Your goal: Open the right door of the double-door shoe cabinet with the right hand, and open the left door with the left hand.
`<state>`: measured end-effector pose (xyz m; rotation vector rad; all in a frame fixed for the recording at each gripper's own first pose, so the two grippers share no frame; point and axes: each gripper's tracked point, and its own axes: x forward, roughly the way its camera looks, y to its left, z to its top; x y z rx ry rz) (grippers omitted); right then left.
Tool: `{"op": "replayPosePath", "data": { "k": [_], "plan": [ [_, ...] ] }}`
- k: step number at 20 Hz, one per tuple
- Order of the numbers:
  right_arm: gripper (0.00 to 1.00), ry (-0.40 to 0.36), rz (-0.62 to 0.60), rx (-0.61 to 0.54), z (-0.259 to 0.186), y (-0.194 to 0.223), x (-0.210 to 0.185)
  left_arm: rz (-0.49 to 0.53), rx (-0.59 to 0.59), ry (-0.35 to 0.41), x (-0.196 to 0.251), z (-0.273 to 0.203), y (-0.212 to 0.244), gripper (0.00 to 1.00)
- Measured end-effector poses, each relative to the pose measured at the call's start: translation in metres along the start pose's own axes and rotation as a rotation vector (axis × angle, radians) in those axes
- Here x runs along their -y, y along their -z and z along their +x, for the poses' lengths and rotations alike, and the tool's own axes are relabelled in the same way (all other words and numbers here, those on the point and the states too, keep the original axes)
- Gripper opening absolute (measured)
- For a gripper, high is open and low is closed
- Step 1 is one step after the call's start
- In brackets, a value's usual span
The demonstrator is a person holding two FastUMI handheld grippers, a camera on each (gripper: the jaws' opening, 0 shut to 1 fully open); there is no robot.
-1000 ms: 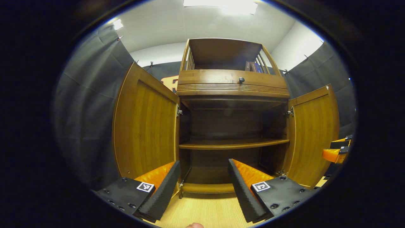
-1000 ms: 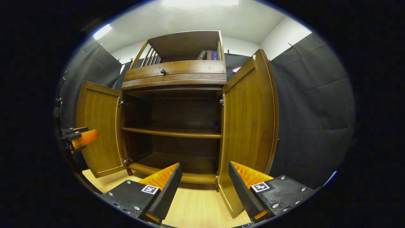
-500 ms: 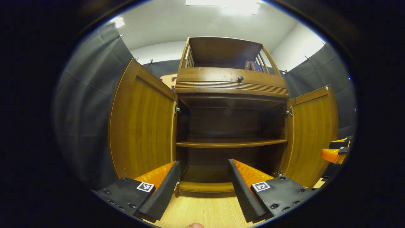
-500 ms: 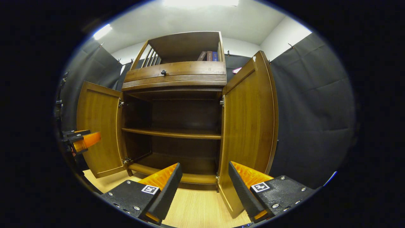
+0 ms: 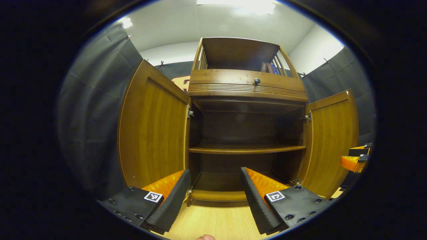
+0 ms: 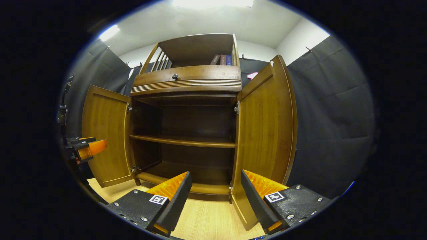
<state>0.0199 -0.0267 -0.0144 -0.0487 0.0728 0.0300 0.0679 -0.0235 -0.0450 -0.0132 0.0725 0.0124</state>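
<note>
Shoe cabinet (image 5: 247,133) straight ahead of left claw (image 5: 215,190), both doors swung wide. Left door (image 5: 151,133) ahead-left of left claw, apart from it. Right door (image 6: 265,130) just ahead-right of right claw (image 6: 217,193), lower edge near its right finger; contact unclear. Both claws released, fingers spread, nothing between. Task looks done. Doors judged rigid wood panels, hinged, light to swing; best hold: free vertical edge.

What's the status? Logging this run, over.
Left gripper open, right gripper open, both empty. Left door and right door swung wide. Nothing in the way.
</note>
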Motion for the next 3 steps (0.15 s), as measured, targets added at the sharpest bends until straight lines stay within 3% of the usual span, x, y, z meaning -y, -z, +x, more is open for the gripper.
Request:
{"op": "replayPosePath", "data": {
  "k": [3],
  "plan": [
    [0.9,-0.007,0.006,-0.001,0.0004,-0.0013,-0.0017,-0.022,0.0,-0.008,0.0003,0.0023,0.0006,0.98]
  ]
}}
